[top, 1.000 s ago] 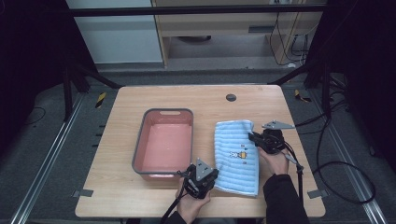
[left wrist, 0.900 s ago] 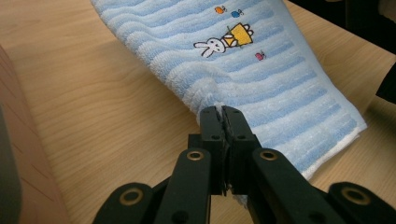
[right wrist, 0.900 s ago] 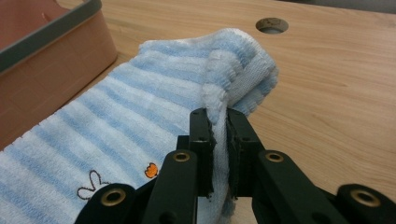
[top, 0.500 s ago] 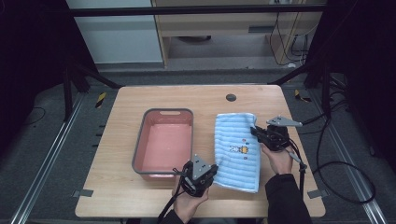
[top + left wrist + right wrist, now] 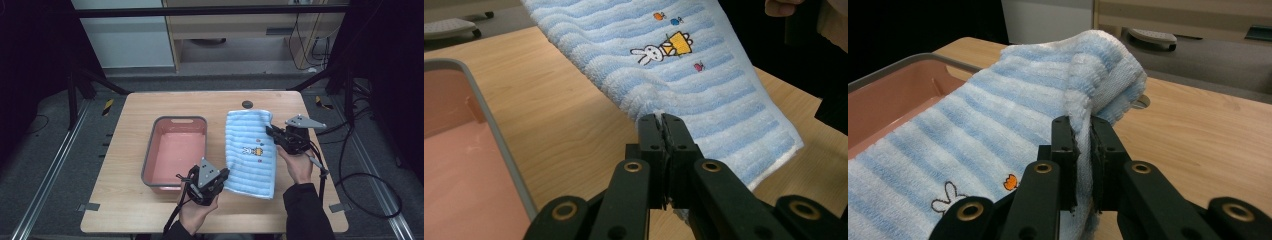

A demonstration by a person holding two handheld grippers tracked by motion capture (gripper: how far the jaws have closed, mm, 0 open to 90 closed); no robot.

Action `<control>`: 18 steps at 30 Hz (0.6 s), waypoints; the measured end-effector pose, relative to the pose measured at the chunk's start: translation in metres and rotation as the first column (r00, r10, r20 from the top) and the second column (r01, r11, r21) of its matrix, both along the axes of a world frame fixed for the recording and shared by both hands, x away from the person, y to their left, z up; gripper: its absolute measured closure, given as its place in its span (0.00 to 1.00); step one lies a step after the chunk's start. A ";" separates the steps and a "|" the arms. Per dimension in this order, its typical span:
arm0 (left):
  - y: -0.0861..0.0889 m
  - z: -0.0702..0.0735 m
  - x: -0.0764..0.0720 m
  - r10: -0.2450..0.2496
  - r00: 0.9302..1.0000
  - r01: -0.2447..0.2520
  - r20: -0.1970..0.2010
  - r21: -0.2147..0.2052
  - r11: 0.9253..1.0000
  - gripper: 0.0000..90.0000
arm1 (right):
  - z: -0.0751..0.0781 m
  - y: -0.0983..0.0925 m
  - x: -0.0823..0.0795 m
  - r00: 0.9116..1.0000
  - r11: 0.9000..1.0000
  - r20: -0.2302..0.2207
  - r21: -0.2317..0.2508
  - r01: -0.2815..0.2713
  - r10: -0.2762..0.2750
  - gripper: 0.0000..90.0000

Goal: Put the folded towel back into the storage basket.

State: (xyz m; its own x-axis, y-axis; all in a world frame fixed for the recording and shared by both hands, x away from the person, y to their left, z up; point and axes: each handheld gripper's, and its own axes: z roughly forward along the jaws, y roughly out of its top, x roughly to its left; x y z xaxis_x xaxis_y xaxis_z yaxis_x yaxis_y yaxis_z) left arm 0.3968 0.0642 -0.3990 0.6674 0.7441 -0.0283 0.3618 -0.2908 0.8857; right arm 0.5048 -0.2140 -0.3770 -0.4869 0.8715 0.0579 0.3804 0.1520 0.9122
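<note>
A light blue striped towel (image 5: 251, 152) with a small rabbit picture hangs slack between both grippers, lifted off the wooden table (image 5: 125, 215). My left gripper (image 5: 223, 176) is shut on the towel's near left edge (image 5: 659, 107), close to the pink basin's front corner. My right gripper (image 5: 271, 132) is shut on the bunched far right edge of the towel (image 5: 1098, 80). In the left gripper view the rabbit print (image 5: 664, 48) faces me. The towel's near right corner (image 5: 270, 192) still droops low over the table.
A pink basin (image 5: 176, 152) with a grey rim stands left of the towel and holds nothing. A dark round hole (image 5: 247, 104) sits near the table's far edge. Cables trail off the right side, and metal frame legs stand around the table.
Both grippers have risen with the towel in their jaws. The towel has come up off the table and now sags between them.
</note>
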 end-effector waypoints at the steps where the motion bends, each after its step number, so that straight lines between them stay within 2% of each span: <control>1: 0.000 0.000 0.000 0.000 1.000 0.000 0.000 0.000 1.000 0.98 | 0.000 0.000 0.000 1.000 1.000 0.000 0.000 0.000 0.000 0.92; 6: 0.006 0.007 0.001 0.007 1.000 -0.007 0.018 0.007 1.000 0.98 | 0.012 0.012 0.002 1.000 1.000 0.025 -0.002 -0.009 0.009 0.92; 18: 0.032 0.025 0.002 0.042 0.998 -0.042 0.051 -0.015 0.999 0.98 | 0.037 0.039 0.006 0.998 1.000 0.058 -0.006 -0.025 0.026 0.92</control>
State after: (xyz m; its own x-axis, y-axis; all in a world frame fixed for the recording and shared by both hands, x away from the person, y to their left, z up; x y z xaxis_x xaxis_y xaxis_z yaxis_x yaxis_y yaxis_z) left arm 0.3992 0.0964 -0.3744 0.6365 0.7713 -0.0051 0.3270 -0.2639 0.9074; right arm 0.5112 -0.1746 -0.3401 -0.5114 0.8590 0.0243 0.3225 0.1656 0.9320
